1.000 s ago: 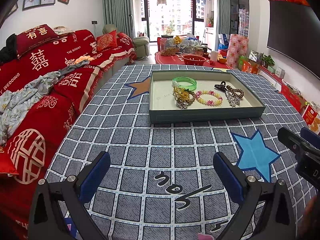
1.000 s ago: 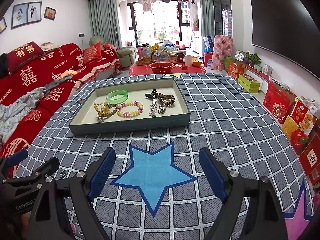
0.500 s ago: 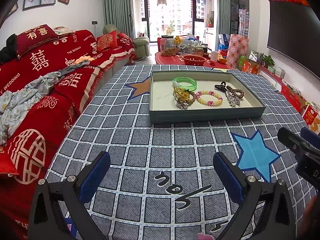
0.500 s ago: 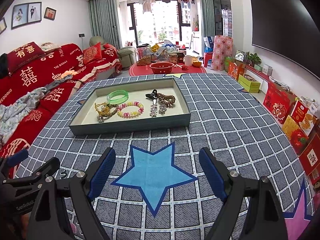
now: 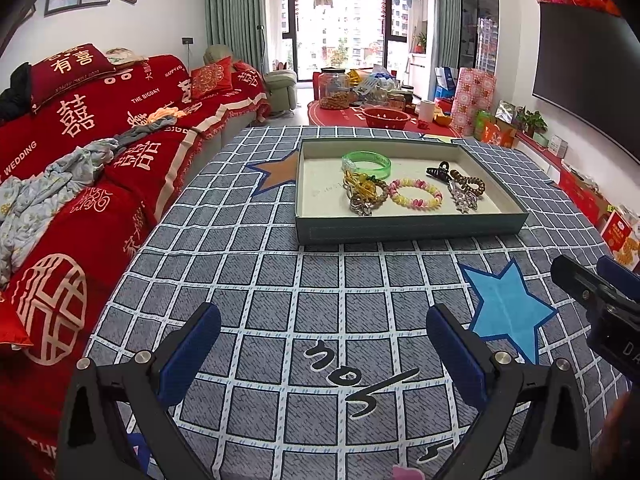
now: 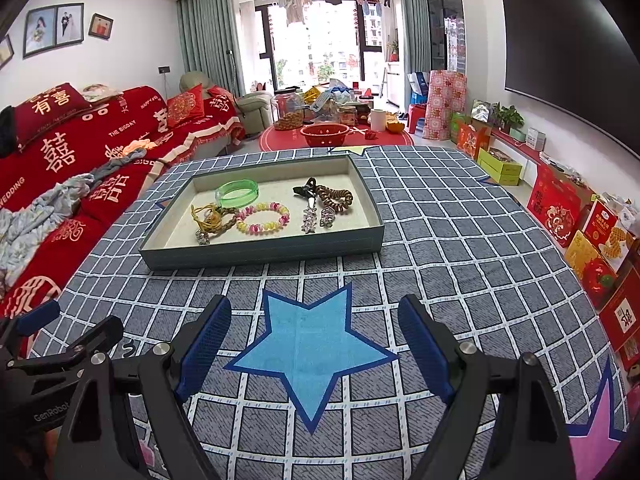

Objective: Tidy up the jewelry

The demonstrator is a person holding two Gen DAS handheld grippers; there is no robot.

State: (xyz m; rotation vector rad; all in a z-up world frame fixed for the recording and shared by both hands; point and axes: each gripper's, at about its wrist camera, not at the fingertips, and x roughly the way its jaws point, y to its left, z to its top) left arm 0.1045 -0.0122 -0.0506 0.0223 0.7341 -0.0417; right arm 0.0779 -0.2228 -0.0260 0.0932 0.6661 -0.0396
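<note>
Grey checked cloth (image 6: 440,240) with star patches covers the table in a living room, a red-draped sofa (image 5: 80,152) alongside. On it, well ahead of both grippers, sits a shallow grey tray (image 6: 260,250) holding all the jewelry. From biggest: a green bangle (image 6: 237,194), rigid and probably slick, best pinched across its band; a pink-and-yellow beaded bracelet (image 6: 262,218), light and floppy; a brown coiled bracelet (image 6: 335,199), springy; a tangled gold chain (image 6: 210,220), limp and likely to snag; a black claw clip (image 6: 305,189); 2 small silver charms (image 6: 318,218), fiddly. Left gripper (image 5: 322,344) and right gripper (image 6: 314,334) both stand spread wide, empty, above the cloth.
</note>
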